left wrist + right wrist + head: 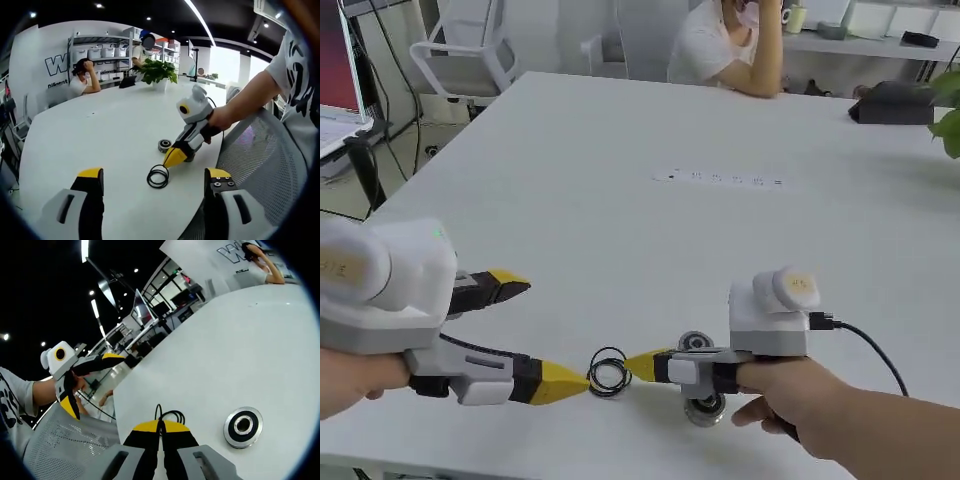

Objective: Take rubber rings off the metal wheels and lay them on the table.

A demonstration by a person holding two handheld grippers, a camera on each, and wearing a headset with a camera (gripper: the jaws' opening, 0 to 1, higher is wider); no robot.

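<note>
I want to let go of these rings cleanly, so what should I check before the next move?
1. Rubber rings lying on the table: ok.
2. Right gripper shut on the rings: ok.
3. Left gripper open: ok.
4. Left gripper clear of the rings: cannot tell; one tip sits right beside them.
5. Metal wheel beside the right gripper stripped of its ring: cannot tell.
6. Second wheel under the right gripper: partly hidden, cannot tell.

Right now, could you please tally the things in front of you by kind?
Metal wheels: 2
Heap of rubber rings: 1, the rings overlap too much to count singly
Grippers: 2, the left gripper and the right gripper
Total: 5
</note>
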